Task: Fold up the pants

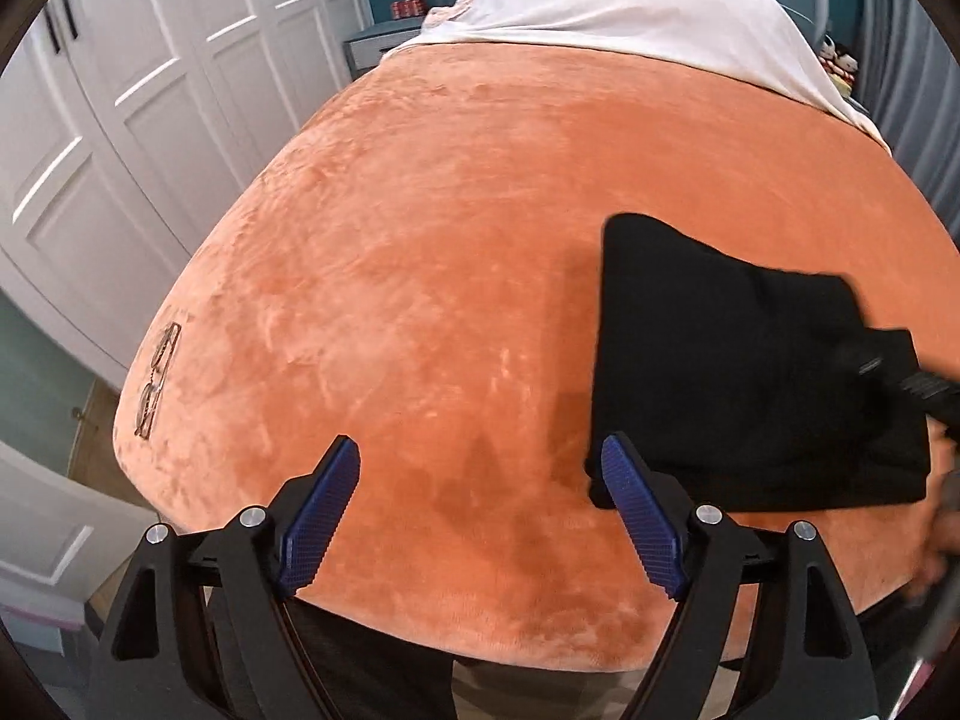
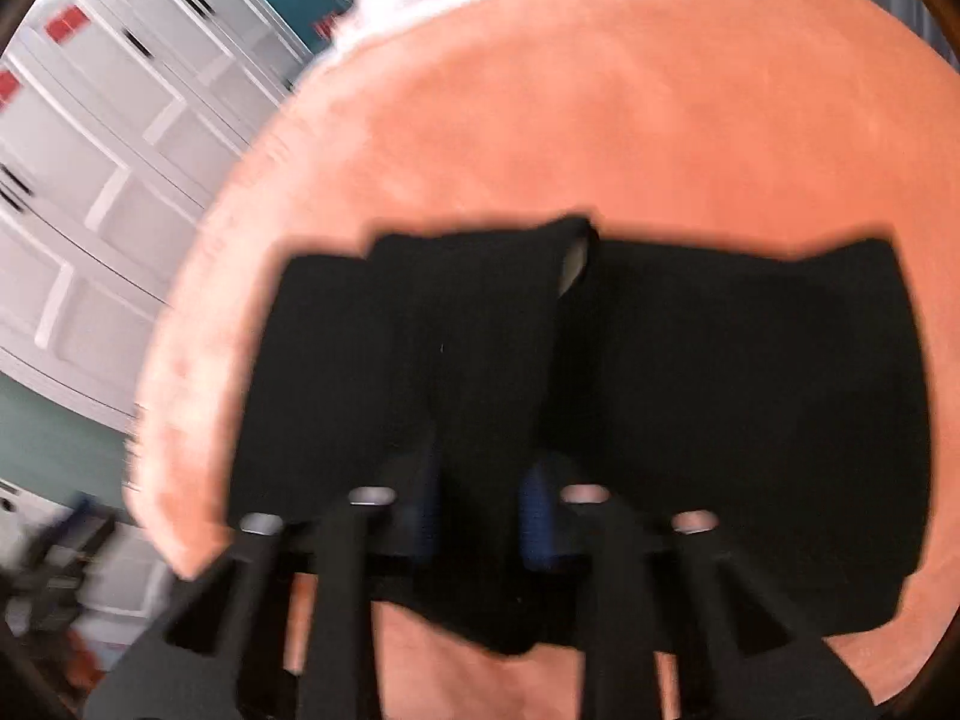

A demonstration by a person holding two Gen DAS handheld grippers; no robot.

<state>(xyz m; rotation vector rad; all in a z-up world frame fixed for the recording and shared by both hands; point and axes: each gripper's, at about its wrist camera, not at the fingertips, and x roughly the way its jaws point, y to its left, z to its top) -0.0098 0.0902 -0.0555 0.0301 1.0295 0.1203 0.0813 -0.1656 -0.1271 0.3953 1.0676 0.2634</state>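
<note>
Black pants (image 1: 750,372) lie folded in a compact stack on the orange bedspread (image 1: 456,228), at the right of the left wrist view. My left gripper (image 1: 480,468) is open and empty, just left of the stack's near corner. In the blurred right wrist view the pants (image 2: 690,390) fill the middle, and my right gripper (image 2: 480,480) grips a raised fold of the black cloth between its blue pads (image 2: 540,516). The right gripper's black body shows at the far right of the left wrist view (image 1: 924,390).
A pair of glasses (image 1: 157,381) lies near the bed's left edge. A white sheet (image 1: 630,12) covers the head of the bed. White wardrobe doors (image 1: 120,120) stand to the left, close to the bed.
</note>
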